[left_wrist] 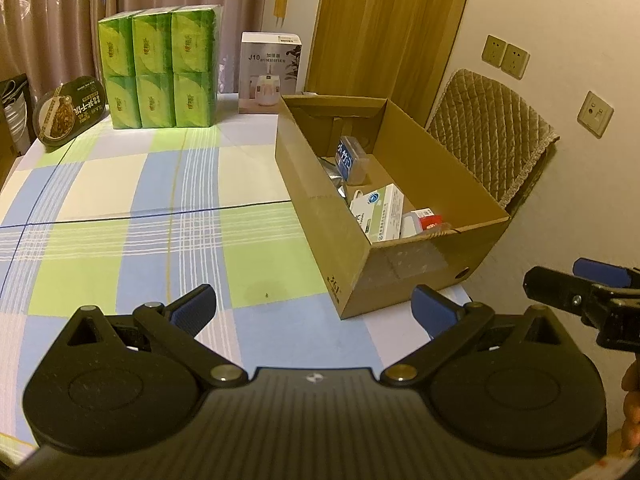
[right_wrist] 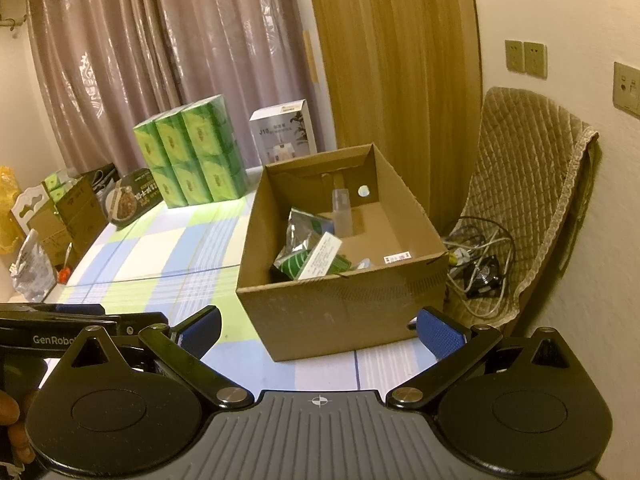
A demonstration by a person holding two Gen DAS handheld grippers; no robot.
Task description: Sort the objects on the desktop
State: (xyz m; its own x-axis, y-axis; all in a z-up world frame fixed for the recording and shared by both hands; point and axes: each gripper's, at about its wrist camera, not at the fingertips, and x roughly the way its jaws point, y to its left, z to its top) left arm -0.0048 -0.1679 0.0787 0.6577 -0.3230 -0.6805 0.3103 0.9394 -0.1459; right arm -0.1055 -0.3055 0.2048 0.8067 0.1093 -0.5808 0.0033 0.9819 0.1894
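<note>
An open cardboard box [left_wrist: 332,216] stands on the right side of the checked tablecloth [left_wrist: 120,220]; it also shows in the right wrist view [right_wrist: 340,312]. Inside lie a white and green medicine carton [left_wrist: 378,212], a blue-labelled clear case [left_wrist: 350,158], a foil pack [right_wrist: 300,236] and a red and white item [left_wrist: 428,218]. My left gripper [left_wrist: 314,308] is open and empty, above the near table left of the box. My right gripper [right_wrist: 320,332] is open and empty, just in front of the box's near wall; it shows at the left wrist view's right edge [left_wrist: 580,292].
A stack of green tissue packs [left_wrist: 160,68], a white humidifier box [left_wrist: 270,72] and a dark food tray [left_wrist: 70,110] stand at the table's far end. A chair with a quilted cover [right_wrist: 532,200] holds cables right of the table. Boxes and bags [right_wrist: 60,220] crowd the left.
</note>
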